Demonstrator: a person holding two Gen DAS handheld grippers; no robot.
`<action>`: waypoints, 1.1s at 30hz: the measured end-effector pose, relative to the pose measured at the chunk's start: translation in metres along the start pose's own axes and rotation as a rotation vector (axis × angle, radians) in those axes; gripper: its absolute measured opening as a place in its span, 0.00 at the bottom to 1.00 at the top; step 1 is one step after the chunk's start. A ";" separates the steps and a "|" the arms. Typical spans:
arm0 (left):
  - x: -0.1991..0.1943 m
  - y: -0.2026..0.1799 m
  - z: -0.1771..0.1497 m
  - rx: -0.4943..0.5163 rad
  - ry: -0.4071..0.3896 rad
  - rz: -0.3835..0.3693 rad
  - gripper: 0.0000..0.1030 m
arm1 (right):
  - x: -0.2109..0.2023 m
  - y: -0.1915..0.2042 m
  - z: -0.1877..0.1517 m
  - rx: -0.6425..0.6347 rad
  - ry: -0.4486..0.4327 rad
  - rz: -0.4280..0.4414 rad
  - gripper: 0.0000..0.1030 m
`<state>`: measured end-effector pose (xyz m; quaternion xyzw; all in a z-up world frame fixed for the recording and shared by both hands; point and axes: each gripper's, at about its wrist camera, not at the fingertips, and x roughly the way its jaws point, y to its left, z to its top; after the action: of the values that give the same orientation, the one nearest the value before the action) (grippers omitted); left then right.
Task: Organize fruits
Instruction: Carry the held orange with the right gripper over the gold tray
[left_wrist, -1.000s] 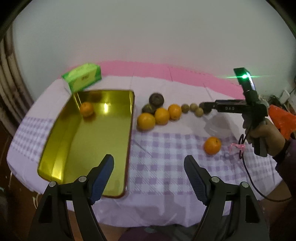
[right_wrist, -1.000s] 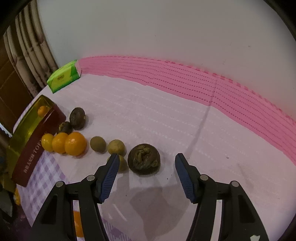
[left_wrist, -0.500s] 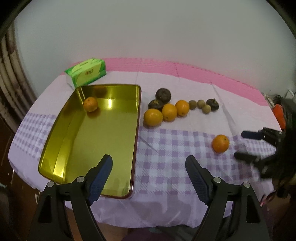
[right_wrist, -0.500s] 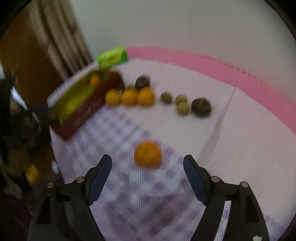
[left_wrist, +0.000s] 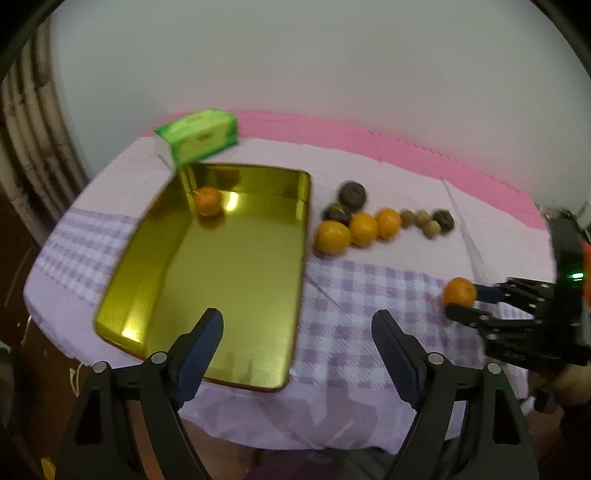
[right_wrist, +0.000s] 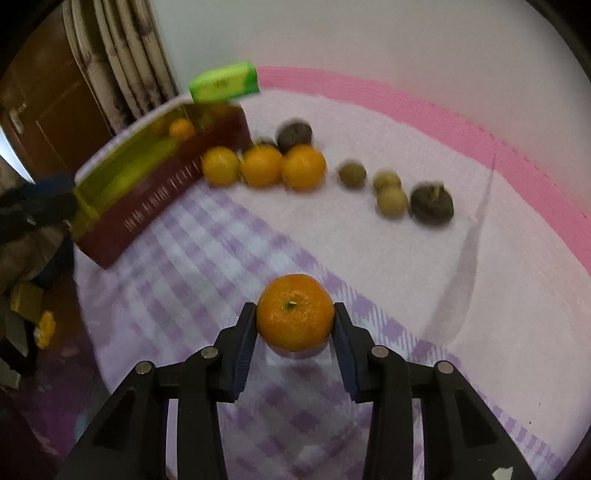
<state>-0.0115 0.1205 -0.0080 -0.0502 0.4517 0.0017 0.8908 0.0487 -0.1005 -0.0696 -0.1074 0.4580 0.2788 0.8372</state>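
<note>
Right tool (right_wrist: 295, 325) closing on lone orange (right_wrist: 295, 317) – left tool (left_wrist: 297, 350) wide over gold tray (left_wrist: 236, 280)

The writing on the red side of the gold tray (right_wrist: 159, 206) is smeared, so the words cannot be read. The print on the green box (left_wrist: 197, 134) is too small and soft to read.

In the left wrist view the right claw (left_wrist: 461, 302) is cut off by the picture's right edge. Its near finger hides the bottom of the orange (left_wrist: 459, 291).

One dark fruit (right_wrist: 264, 142) sits behind the row of oranges (right_wrist: 262, 166), so only its top peeks out.

The three little green-brown fruits (right_wrist: 384, 186) are blurry. What kind they are cannot be told.

The things on the floor at the left edge (right_wrist: 33, 314) are dark and cut off.
</note>
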 end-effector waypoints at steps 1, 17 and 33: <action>-0.004 0.006 0.003 -0.014 -0.020 0.024 0.80 | -0.008 0.005 0.009 -0.007 -0.029 0.021 0.36; -0.027 0.077 0.018 -0.193 -0.136 0.264 0.80 | 0.047 0.134 0.164 -0.269 -0.074 0.203 0.36; -0.007 0.085 0.020 -0.209 -0.048 0.252 0.80 | 0.120 0.123 0.178 -0.239 0.045 0.148 0.36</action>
<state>-0.0037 0.2070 0.0020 -0.0854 0.4306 0.1616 0.8839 0.1563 0.1221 -0.0602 -0.1786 0.4469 0.3897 0.7852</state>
